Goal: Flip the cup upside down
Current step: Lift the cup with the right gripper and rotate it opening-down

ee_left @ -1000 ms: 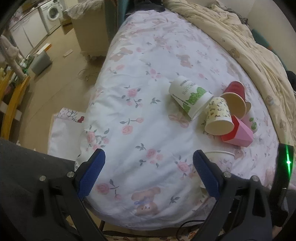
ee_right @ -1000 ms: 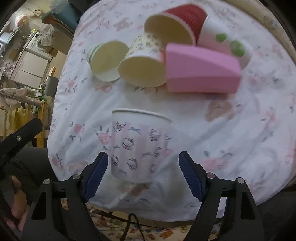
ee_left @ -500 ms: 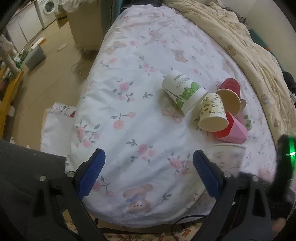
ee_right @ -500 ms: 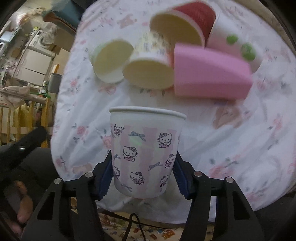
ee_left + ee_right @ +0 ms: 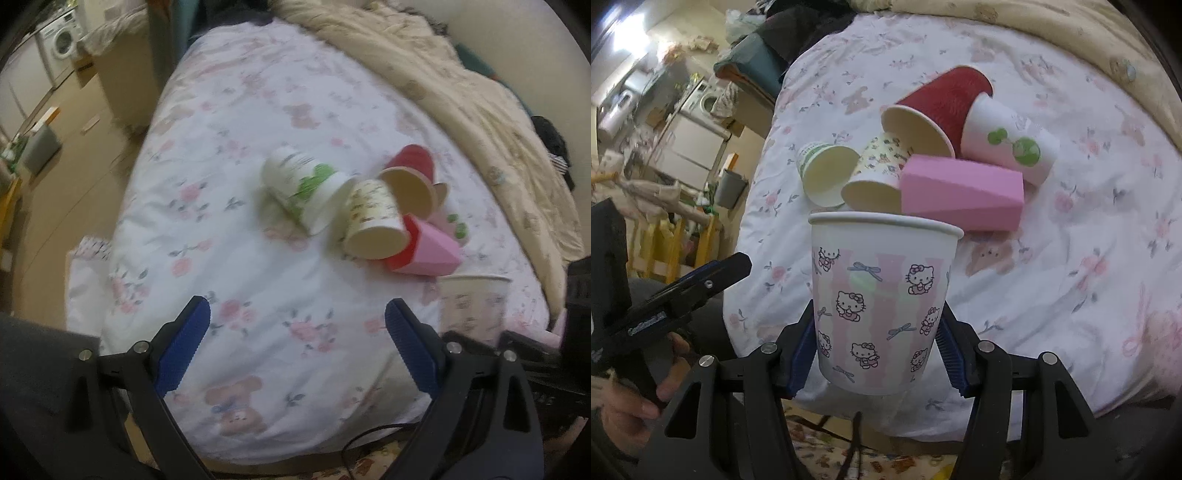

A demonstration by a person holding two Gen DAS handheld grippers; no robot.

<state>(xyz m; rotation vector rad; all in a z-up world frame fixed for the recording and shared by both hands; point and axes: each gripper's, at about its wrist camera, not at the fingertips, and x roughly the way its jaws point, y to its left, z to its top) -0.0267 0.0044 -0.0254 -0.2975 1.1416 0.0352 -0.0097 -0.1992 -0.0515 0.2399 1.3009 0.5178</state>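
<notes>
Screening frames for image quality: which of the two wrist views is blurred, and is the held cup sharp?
Left wrist view: motion-smeared, with the lying cups and bedsheet soft. Right wrist view: sharper, the Hello Kitty cup crisp in the right tool; fisheye bends the edges.

Right black gripper with blue pads [image 5: 877, 349] at lower centre, jaws clamped, left black gripper with blue pads [image 5: 297, 345] at bottom centre, jaws spread wide, bare hand [image 5: 626, 413] at lower left.

Both grippers, left gripper [image 5: 297, 347] and right gripper [image 5: 877, 354], are matte black with silver screws and ribbed blue finger pads [image 5: 183, 347].
</notes>
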